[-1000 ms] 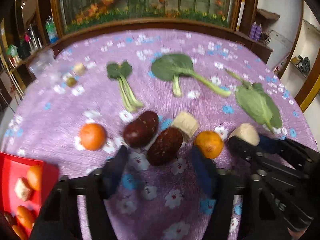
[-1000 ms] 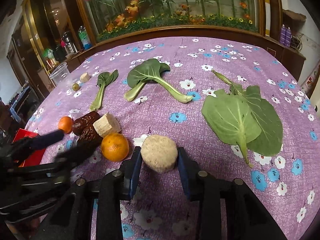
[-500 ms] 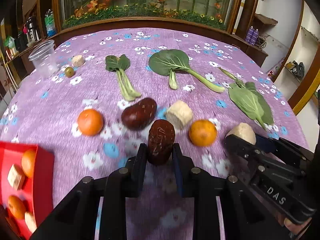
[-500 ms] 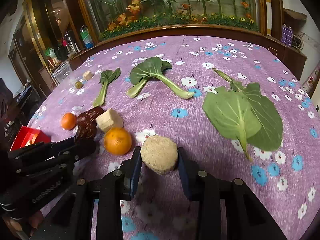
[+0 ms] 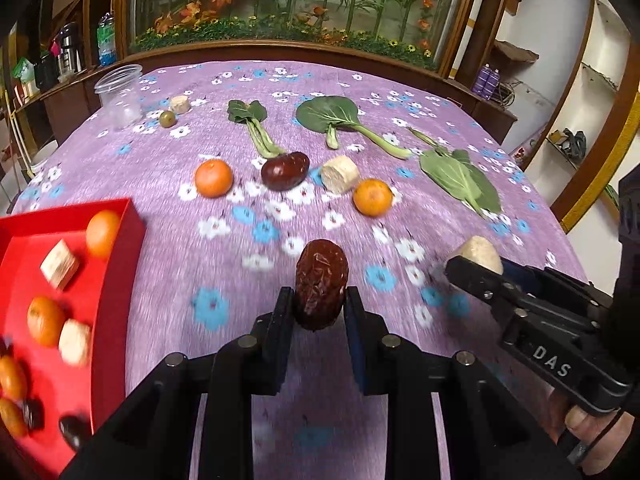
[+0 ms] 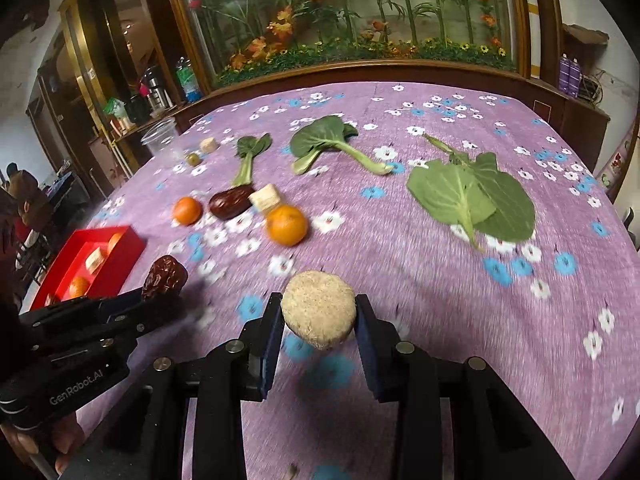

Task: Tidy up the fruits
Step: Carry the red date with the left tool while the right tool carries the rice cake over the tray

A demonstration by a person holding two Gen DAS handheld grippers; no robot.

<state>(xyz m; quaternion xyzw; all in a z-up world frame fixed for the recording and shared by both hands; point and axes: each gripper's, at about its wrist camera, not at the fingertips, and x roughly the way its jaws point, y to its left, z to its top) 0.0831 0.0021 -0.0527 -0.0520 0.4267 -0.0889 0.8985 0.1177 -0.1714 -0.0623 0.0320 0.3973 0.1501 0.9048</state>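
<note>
Purple flowered cloth (image 5: 160, 168) covers my table, with the red tray (image 5: 116, 280) at its left edge. My left gripper (image 5: 318, 320) clamps a wrinkled date (image 5: 320, 280) above the cloth; my right gripper (image 6: 318, 322) pinches a pale fibrous chunk (image 6: 318, 308). The date sits high between the pads, so I judge a quick swing toward the tray could flick it loose.
</note>
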